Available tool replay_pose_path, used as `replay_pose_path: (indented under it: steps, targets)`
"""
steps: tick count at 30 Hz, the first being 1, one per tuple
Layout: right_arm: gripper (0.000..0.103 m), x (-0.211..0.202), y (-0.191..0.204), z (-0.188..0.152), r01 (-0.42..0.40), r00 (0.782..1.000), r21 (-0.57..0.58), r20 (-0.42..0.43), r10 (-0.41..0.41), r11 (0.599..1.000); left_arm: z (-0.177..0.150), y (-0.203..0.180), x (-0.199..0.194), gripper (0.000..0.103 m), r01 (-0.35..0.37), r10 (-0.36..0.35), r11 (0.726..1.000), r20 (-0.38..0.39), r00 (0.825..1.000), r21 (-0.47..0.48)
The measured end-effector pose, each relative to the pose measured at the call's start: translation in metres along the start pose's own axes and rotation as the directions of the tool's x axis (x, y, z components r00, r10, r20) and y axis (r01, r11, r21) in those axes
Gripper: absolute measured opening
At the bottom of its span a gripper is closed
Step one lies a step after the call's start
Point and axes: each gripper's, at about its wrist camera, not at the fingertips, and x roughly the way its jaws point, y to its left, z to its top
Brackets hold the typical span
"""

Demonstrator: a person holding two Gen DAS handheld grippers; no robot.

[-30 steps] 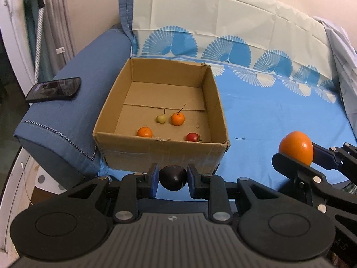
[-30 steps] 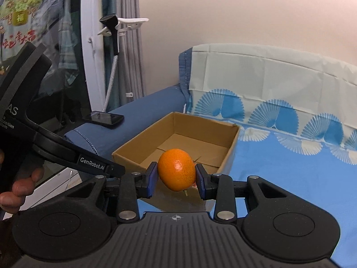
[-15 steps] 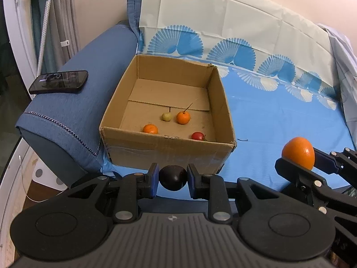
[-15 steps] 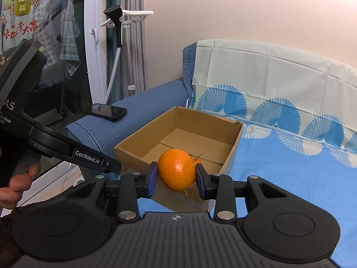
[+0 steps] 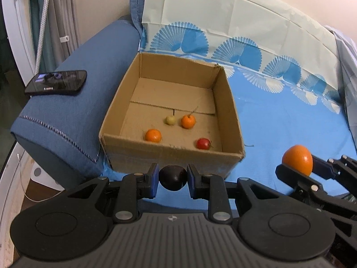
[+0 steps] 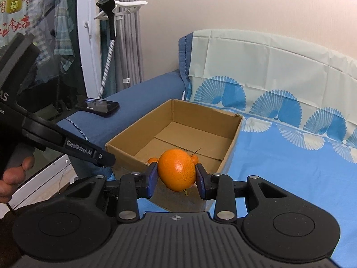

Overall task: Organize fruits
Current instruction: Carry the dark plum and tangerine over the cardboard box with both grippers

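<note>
Both grippers have closed in on the cardboard box [image 5: 171, 151], now larger at 12 o'clock. Left gripper [image 5: 173, 178] clamps a dark plum [image 5: 173, 177]; right gripper [image 6: 176, 174] clamps a mandarin [image 6: 176, 172]. Drop-off looks imminent.

"GenRobot.AI" on left claw [image 6: 104, 159] arm; "福" on yellow tag [image 6: 13, 5] behind glass, top left.
</note>
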Motion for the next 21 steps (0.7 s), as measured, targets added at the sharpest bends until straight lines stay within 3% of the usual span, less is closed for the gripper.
replay_pose_path:
  steps: [21]
  targets:
    - [0.037, 0.117, -0.027, 0.031, -0.007, 0.997, 0.024, -0.072, 0.009, 1.000, 0.096, 0.021, 0.092, 0.030, -0.061, 0.061, 0.998, -0.005, 0.998, -0.033]
